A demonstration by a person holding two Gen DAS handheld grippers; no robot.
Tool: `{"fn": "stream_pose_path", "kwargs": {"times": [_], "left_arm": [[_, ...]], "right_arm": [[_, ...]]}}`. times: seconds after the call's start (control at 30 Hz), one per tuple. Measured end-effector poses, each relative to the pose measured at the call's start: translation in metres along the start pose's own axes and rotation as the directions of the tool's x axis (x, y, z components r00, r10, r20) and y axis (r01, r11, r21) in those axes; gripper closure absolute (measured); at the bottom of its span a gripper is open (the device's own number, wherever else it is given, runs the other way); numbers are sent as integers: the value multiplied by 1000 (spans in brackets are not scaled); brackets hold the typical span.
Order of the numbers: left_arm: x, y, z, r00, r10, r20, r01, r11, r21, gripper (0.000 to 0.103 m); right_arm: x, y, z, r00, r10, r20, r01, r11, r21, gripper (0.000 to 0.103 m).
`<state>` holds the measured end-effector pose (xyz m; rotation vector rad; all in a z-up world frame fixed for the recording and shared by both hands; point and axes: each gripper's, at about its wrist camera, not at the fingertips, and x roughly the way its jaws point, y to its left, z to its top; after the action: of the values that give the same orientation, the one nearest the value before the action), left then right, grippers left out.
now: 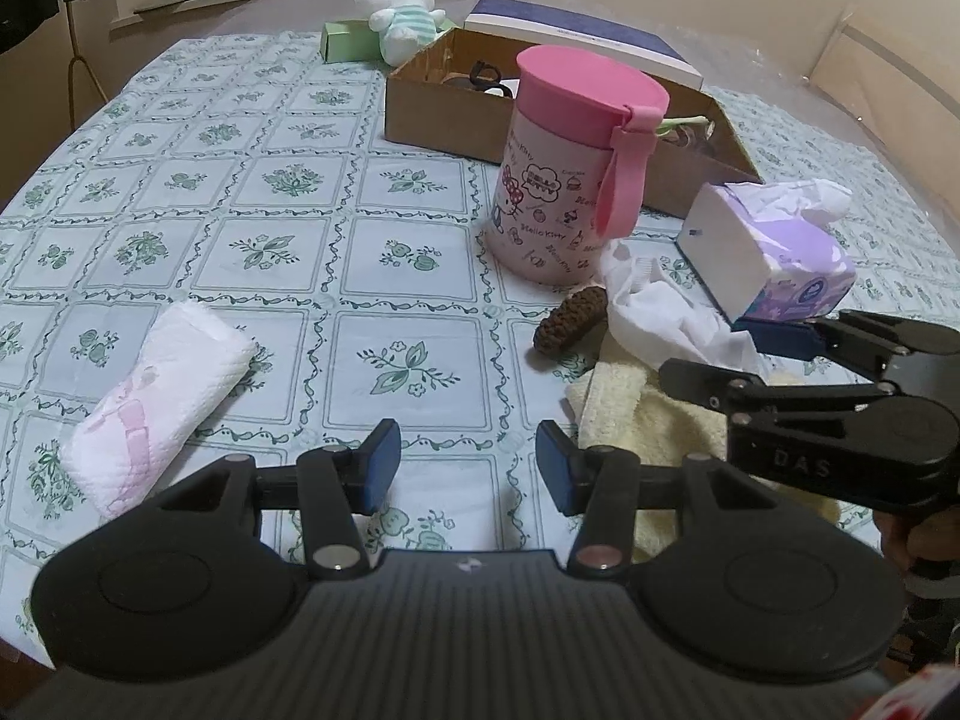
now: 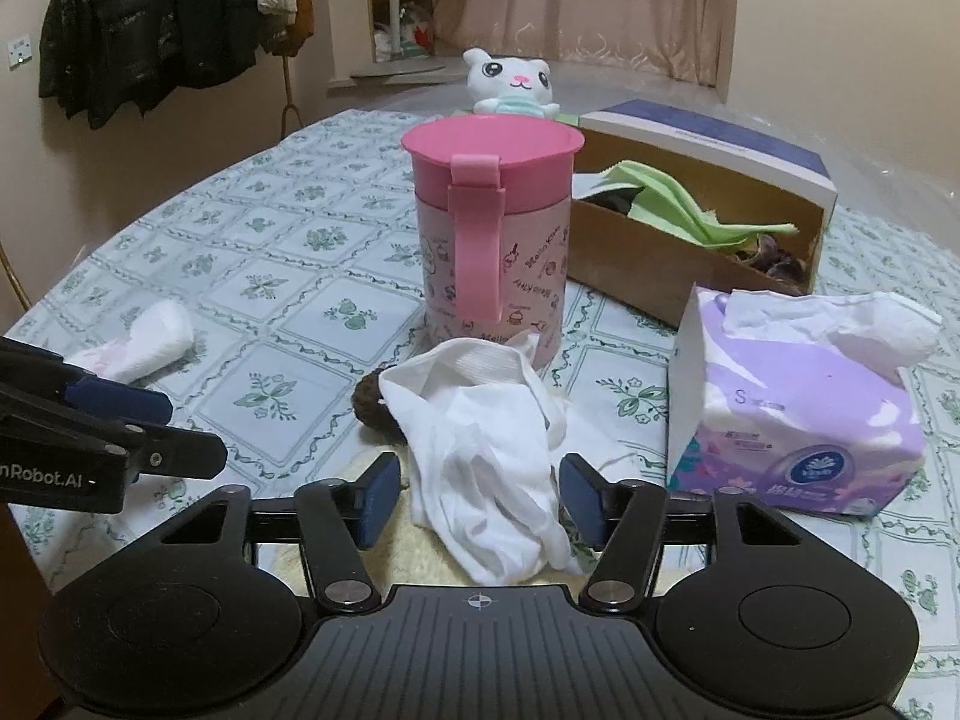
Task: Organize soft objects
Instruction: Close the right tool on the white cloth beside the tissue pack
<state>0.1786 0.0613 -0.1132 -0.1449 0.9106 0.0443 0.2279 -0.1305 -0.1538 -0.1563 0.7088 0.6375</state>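
Note:
A crumpled white cloth (image 2: 486, 450) lies on a pale yellow towel (image 1: 654, 420) in front of the pink Hello Kitty cup (image 2: 492, 240). My right gripper (image 2: 477, 495) is open, its fingers on either side of the cloth's near end. It also shows in the left wrist view (image 1: 720, 354). My left gripper (image 1: 468, 465) is open and empty over bare tablecloth. A folded white and pink cloth (image 1: 159, 402) lies to its left. A brown knitted piece (image 1: 570, 318) lies beside the cup. A white plush cat (image 1: 399, 3) sits at the far edge.
An open cardboard box (image 2: 690, 252) with green cloth and dark items stands behind the cup. A purple tissue pack (image 2: 792, 408) lies at the right. A green box (image 1: 345, 39) sits by the plush. The table has a floral cloth (image 1: 288, 228).

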Motion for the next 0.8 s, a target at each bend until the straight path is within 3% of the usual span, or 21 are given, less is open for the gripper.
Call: {"fn": "stream_pose_path", "kwargs": {"times": [0.07, 0.13, 0.2, 0.5, 0.8], "left_arm": [[3, -1, 1, 1000, -1, 1, 1, 1000, 5, 56], [5, -2, 2, 1000, -4, 6, 4, 1000, 13, 56], [7, -4, 3, 1000, -7, 10, 7, 1000, 21, 56], [20, -18, 8, 998, -46, 45, 42, 995, 92, 58], [50, -33, 21, 995, -57, 84, 37, 974, 224, 59]], "right_arm": [[3, -2, -1, 1000, 6, -2, -6, 1000, 1, 59], [3, -6, -2, 1000, 21, 6, -21, 999, 25, 81], [-1, -14, -3, 999, 34, 20, -36, 997, 74, 89], [-30, -67, -4, 996, -16, 87, -9, 960, 281, 92], [-33, -91, -11, 996, -60, 67, 34, 937, 346, 92]]}}
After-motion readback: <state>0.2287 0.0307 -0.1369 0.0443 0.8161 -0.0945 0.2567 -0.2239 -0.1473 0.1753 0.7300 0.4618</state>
